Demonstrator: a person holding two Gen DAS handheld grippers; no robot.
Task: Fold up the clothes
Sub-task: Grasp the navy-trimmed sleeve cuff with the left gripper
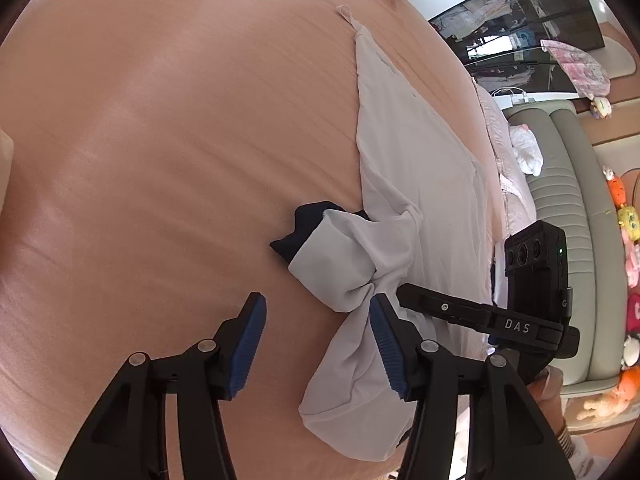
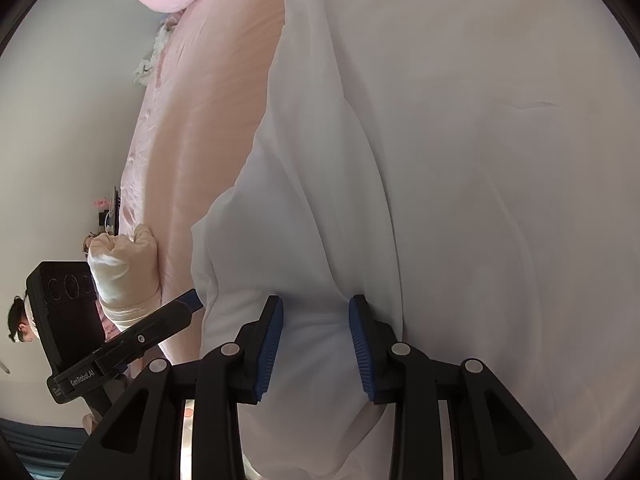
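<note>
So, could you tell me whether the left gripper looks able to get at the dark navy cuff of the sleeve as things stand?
Probably yes. The left gripper is open with nothing between its pads, and the navy cuff lies exposed on the peach bedsheet just ahead. Only the bunched white sleeve sits beside it, not over it.

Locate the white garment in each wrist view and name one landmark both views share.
Left wrist view: the white garment runs down the right of centre, its bunched sleeve beside the left tool, whose jaws stand open.
Right wrist view: it fills the centre and right, a fold between the right tool's pads.
Shared landmark: the pink bedsheet.
</note>
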